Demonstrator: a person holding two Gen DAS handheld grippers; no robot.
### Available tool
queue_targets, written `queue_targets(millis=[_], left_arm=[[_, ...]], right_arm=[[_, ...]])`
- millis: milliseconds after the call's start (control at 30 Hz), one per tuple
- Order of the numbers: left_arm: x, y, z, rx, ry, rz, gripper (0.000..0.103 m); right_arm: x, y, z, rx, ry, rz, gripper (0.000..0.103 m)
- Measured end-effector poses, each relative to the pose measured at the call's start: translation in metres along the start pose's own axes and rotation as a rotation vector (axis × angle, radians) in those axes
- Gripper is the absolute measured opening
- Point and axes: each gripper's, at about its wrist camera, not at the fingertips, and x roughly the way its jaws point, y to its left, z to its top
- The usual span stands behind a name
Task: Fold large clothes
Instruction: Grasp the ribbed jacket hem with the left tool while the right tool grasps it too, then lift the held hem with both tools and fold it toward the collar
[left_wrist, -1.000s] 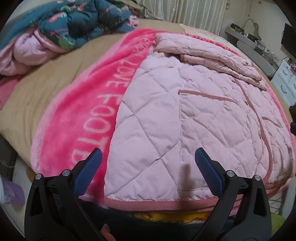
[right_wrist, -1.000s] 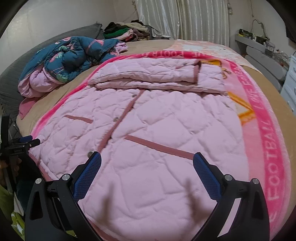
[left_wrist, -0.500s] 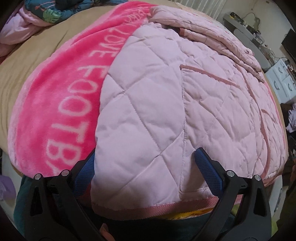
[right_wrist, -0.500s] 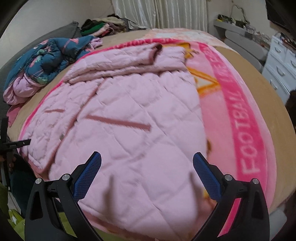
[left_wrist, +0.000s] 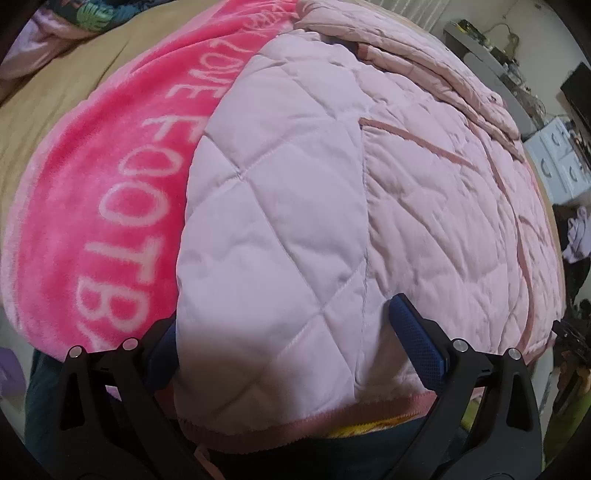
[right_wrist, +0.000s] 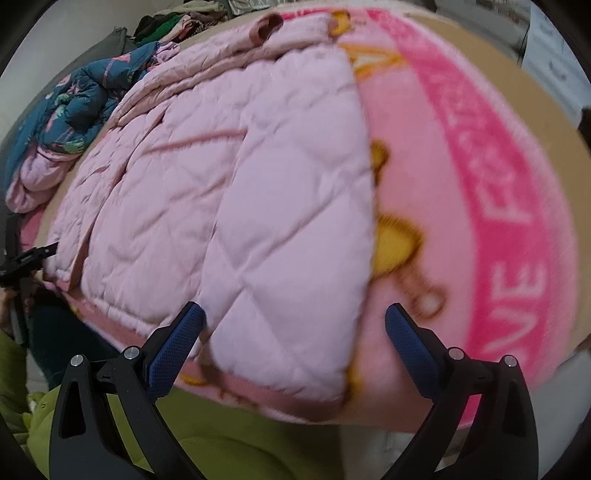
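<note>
Left gripper: jaws spread wide, hem corner of the pink quilted jacket lying between them, its left finger half hidden under fabric. Right gripper: jaws released, straddling the jacket's other hem corner; we see no grasp. Jacket lies flat on the pink lettered blanket over the bed. Teal floral bedding heaped at 10 o'clock. Right view blurred; white drawers cut off at 2 o'clock.
</note>
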Motion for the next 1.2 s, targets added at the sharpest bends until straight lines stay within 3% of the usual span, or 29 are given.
queue_targets(millis=[133,267,400,467,567,667,900,933,1200], left_arm=[[-0.005,-0.003,-0.008,0.02,-0.002,0.003,0.093],[-0.007,-0.004,-0.011,0.034,0.007,-0.005,0.093],[-0.005,-0.003,-0.011,0.034,0.009,-0.003,0.093],[-0.005,-0.004,-0.011,0.035,0.009,-0.001,0.093],[-0.006,-0.005,-0.011,0.037,-0.005,-0.002,0.088],[-0.007,-0.009,-0.011,0.058,-0.018,0.004,0.077],[-0.018,-0.011,-0.011,0.073,-0.073,-0.037,0.031],[-0.022,-0.01,-0.011,0.07,-0.087,-0.047,0.019],[-0.063,-0.027,0.0,0.078,-0.23,-0.08,0.012]], right_arm=[[0.005,0.006,-0.01,0.024,-0.023,0.032,0.098],[0.005,0.013,-0.012,0.01,-0.025,0.069,0.072],[-0.004,0.012,-0.003,0.028,-0.04,0.157,0.034],[-0.013,0.017,0.004,0.014,-0.07,0.186,0.028],[-0.03,0.021,0.018,0.005,-0.131,0.259,0.025],[-0.048,0.022,0.036,-0.005,-0.207,0.333,0.023],[-0.075,0.022,0.064,-0.044,-0.323,0.382,0.023],[-0.076,0.021,0.068,-0.038,-0.331,0.386,0.023],[-0.083,0.015,0.087,-0.013,-0.385,0.403,0.023]])
